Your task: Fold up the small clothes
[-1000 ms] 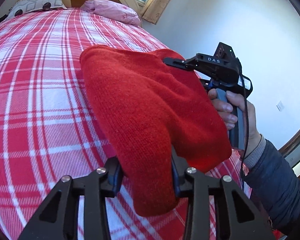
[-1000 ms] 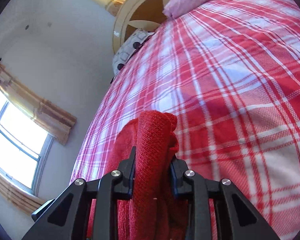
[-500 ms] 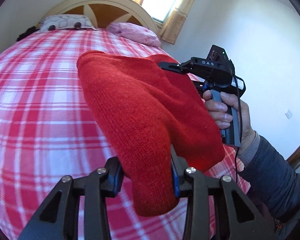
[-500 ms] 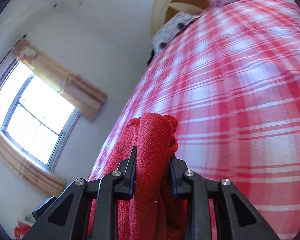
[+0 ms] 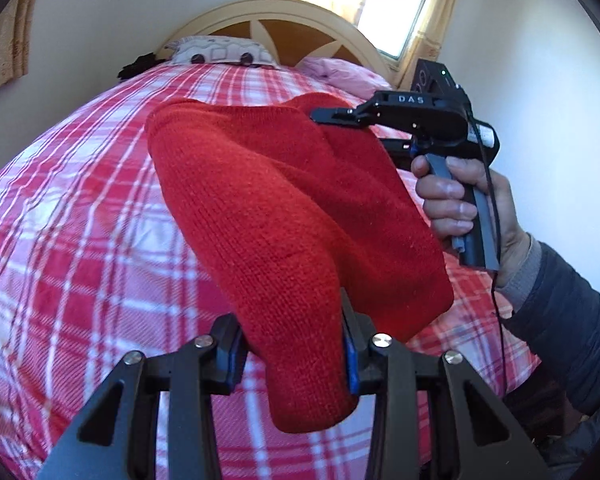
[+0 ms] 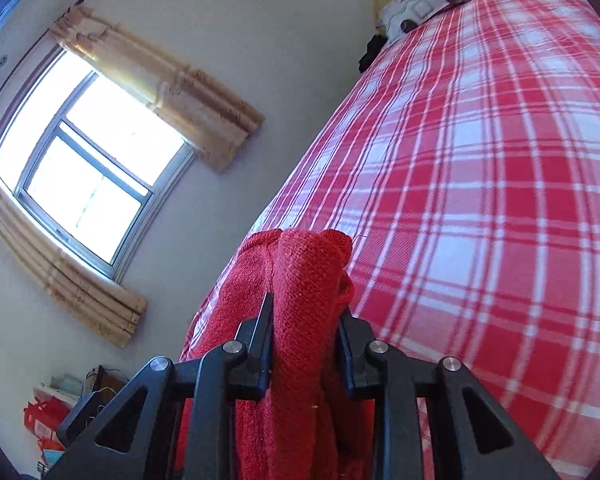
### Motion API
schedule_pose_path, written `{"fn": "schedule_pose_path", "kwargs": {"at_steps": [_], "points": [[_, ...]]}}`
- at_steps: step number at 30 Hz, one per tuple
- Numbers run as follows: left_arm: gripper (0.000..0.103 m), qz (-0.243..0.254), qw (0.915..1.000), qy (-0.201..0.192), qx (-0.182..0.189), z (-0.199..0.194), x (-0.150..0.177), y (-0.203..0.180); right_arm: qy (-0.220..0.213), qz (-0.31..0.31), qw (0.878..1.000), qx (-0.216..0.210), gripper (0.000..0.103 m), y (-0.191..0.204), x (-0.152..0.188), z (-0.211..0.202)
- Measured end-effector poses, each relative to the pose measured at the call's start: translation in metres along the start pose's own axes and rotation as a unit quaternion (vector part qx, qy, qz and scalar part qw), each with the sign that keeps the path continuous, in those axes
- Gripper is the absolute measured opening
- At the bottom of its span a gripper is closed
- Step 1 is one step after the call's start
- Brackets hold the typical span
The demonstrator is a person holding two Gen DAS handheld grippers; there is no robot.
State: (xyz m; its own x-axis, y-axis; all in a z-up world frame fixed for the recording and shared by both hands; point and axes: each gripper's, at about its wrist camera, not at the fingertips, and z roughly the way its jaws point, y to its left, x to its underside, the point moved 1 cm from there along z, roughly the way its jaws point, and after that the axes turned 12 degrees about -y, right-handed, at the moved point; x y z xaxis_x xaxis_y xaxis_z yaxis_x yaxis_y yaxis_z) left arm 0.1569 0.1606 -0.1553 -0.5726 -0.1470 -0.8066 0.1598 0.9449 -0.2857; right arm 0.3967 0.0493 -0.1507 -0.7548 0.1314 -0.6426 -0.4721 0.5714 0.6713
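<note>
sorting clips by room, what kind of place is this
A bedroom, most likely in a home. A bed with a red plaid cover fills the view, pillows lie against a curved headboard, and curtained windows are set in plain walls.

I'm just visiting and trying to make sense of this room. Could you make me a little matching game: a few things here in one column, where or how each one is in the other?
Things:
1. red knitted garment
2. plaid bedspread
3. patterned pillow
4. pink bundle

Places or states:
A. at the headboard, left of the pink one
B. spread over the bed
C. held up off the bed, pinched at two ends
D. at the head of the bed, below the window

Pairs: 1-C, 2-B, 3-A, 4-D
</note>
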Motion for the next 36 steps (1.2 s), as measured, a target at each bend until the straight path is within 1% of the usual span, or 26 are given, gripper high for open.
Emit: {"fn": "schedule_pose_path", "kwargs": {"at_steps": [4, 6, 10, 12, 13, 14, 16, 18, 19, 21, 22, 24, 25, 26, 27, 28, 31, 32, 33, 35, 36], "points": [[0.039, -0.011, 0.9998, 0.009, -0.015, -0.003, 0.010, 0.017, 0.019, 0.006, 1.000, 0.004, 0.023, 0.000, 0.015, 0.033], [0.039, -0.025, 0.9995, 0.016, -0.015, -0.003, 0.017, 0.029, 0.024, 0.010, 1.000, 0.006, 0.021, -0.001, 0.022, 0.042], [0.039, -0.055, 0.9980, 0.030, -0.009, 0.006, 0.032, 0.044, 0.040, 0.021, 0.999, 0.020, 0.021, -0.012, 0.032, 0.057], [0.041, -0.048, 0.9985, 0.024, -0.010, 0.001, 0.037, 0.039, 0.042, 0.024, 0.998, 0.034, 0.021, -0.022, 0.033, 0.058], [0.043, -0.046, 0.9986, 0.023, -0.012, 0.002, 0.037, 0.037, 0.044, 0.021, 0.998, 0.044, 0.021, -0.024, 0.034, 0.059], [0.045, -0.052, 0.9983, 0.025, -0.013, 0.001, 0.039, 0.038, 0.046, 0.015, 0.997, 0.056, 0.021, -0.027, 0.036, 0.059], [0.048, -0.069, 0.9971, 0.030, -0.010, -0.004, 0.044, 0.041, 0.046, 0.009, 0.996, 0.079, 0.023, -0.031, 0.038, 0.058], [0.050, -0.076, 0.9966, 0.028, -0.014, -0.004, 0.044, 0.041, 0.036, -0.005, 0.995, 0.094, 0.025, -0.027, 0.040, 0.050], [0.054, -0.077, 0.9965, 0.027, -0.017, -0.006, 0.045, 0.042, 0.027, -0.020, 0.994, 0.100, 0.025, -0.021, 0.040, 0.042], [0.054, -0.080, 0.9962, 0.024, -0.022, -0.006, 0.046, 0.042, 0.007, -0.050, 0.993, 0.109, 0.026, -0.007, 0.040, 0.024], [0.055, -0.081, 0.9962, 0.023, -0.024, -0.008, 0.047, 0.044, -0.007, -0.067, 0.993, 0.101, 0.028, 0.005, 0.041, 0.012], [0.056, -0.086, 0.9957, 0.021, -0.028, -0.007, 0.047, 0.044, -0.024, -0.100, 0.991, 0.084, 0.047, 0.031, 0.047, -0.010], [0.056, -0.085, 0.9957, 0.022, -0.030, -0.007, 0.048, 0.044, -0.027, -0.115, 0.991, 0.063, 0.049, 0.045, 0.052, -0.020], [0.058, -0.080, 0.9960, 0.021, -0.034, -0.007, 0.048, 0.043, -0.025, -0.128, 0.991, 0.037, 0.049, 0.059, 0.060, -0.029], [0.060, -0.074, 0.9962, 0.020, -0.041, -0.007, 0.047, 0.042, -0.017, -0.144, 0.989, 0.018, 0.049, 0.071, 0.069, -0.034], [0.065, -0.070, 0.9961, 0.021, -0.049, -0.007, 0.047, 0.042, -0.008, -0.155, 0.988, 0.006, 0.049, 0.079, 0.079, -0.037], [0.070, -0.062, 0.9957, 0.018, -0.066, -0.007, 0.044, 0.041, 0.038, -0.180, 0.983, -0.026, 0.049, 0.095, 0.121, -0.033], [0.074, -0.056, 0.9952, 0.021, -0.077, -0.006, 0.044, 0.039, 0.050, -0.189, 0.981, -0.023, 0.049, 0.096, 0.132, -0.028], [0.076, -0.048, 0.9945, 0.023, -0.090, -0.006, 0.043, 0.038, 0.056, -0.200, 0.978, -0.009, 0.049, 0.095, 0.140, -0.024], [0.079, -0.037, 0.9942, 0.022, -0.098, -0.008, 0.043, 0.036, 0.073, -0.211, 0.974, 0.039, 0.048, 0.087, 0.155, -0.013], [0.080, -0.033, 0.9940, 0.024, -0.101, -0.007, 0.042, 0.036, 0.082, -0.204, 0.974, 0.050, 0.047, 0.080, 0.159, -0.009]]}}
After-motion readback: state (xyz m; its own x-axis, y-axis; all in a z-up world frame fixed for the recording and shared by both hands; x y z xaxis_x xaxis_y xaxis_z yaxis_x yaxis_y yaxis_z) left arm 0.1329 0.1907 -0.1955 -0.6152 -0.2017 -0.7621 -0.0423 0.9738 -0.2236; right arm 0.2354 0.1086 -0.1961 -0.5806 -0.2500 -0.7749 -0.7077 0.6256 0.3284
